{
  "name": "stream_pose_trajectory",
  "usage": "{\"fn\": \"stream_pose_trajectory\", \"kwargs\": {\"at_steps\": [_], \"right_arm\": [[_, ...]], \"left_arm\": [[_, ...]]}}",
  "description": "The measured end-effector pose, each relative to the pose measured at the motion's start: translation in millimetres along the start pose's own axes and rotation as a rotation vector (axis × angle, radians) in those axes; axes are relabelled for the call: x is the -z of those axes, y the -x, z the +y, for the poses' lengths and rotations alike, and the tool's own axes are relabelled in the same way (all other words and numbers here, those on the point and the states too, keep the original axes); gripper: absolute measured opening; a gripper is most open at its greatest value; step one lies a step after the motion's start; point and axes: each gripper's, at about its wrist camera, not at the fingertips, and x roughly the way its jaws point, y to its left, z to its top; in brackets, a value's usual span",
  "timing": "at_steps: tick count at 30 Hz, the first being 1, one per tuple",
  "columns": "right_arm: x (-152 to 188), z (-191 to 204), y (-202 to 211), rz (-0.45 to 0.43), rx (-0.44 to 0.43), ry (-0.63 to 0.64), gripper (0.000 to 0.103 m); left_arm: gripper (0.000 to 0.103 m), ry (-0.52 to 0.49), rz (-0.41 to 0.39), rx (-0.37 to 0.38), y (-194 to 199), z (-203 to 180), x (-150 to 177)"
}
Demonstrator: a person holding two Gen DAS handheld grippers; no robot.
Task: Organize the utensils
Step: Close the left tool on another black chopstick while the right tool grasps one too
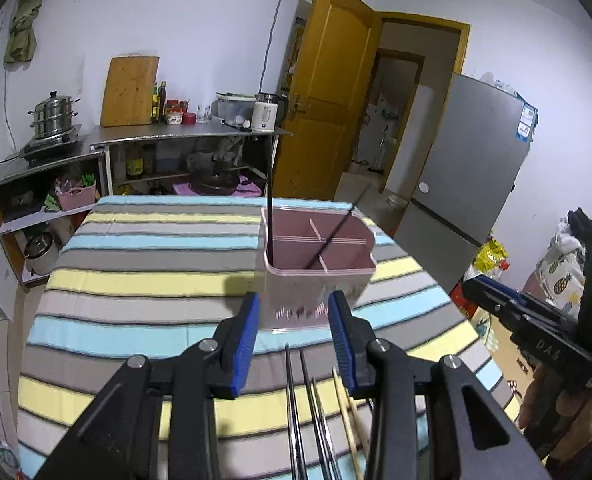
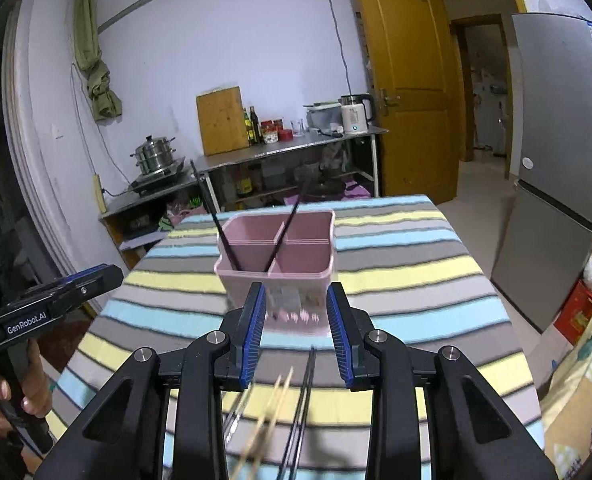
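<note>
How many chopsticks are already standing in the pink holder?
2. One black chopstick leans out over the left rim of the pink holder; the other black chopstick slants right across the middle divider. More chopsticks lie on the striped tablecloth.

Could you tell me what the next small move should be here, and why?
Probably lower the left gripper onto one dark chopstick lying on the striped tablecloth; both grippers are empty, and the pink divided holder holds only two.
</note>
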Motion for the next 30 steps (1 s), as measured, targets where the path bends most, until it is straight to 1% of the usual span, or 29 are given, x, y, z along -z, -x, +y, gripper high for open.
{"fn": "stream_pose_trajectory", "kwargs": {"at_steps": [6, 14, 18, 20, 25, 30], "right_arm": [[23, 0, 6, 0.036, -0.013, -0.014, 0.032], [48, -7, -6, 0.104, -0.009, -0.034, 0.032], [55, -9, -17, 0.136, -0.012, -0.035, 0.032], [58, -11, -25, 0.155, -0.015, -0.035, 0.027], [71, -17, -51, 0.214, -0.022, -0.045, 0.022], [79, -21, -80, 0.266, -0.028, -0.055, 0.017]], "left_arm": [[0.037, -0.007, 0.016, 0.004, 6, -3, 28], [0.037, -0.022, 0.061, 0.011, -2, -7, 49], [0.037, -0.019, 0.105, 0.018, -17, -5, 58], [0.037, -0.015, 0.13, 0.025, -27, -4, 63], [0.037, -0.006, 0.201, 0.026, -60, 0, 75], [0.037, -0.005, 0.253, 0.027, -90, 5, 78]]}}
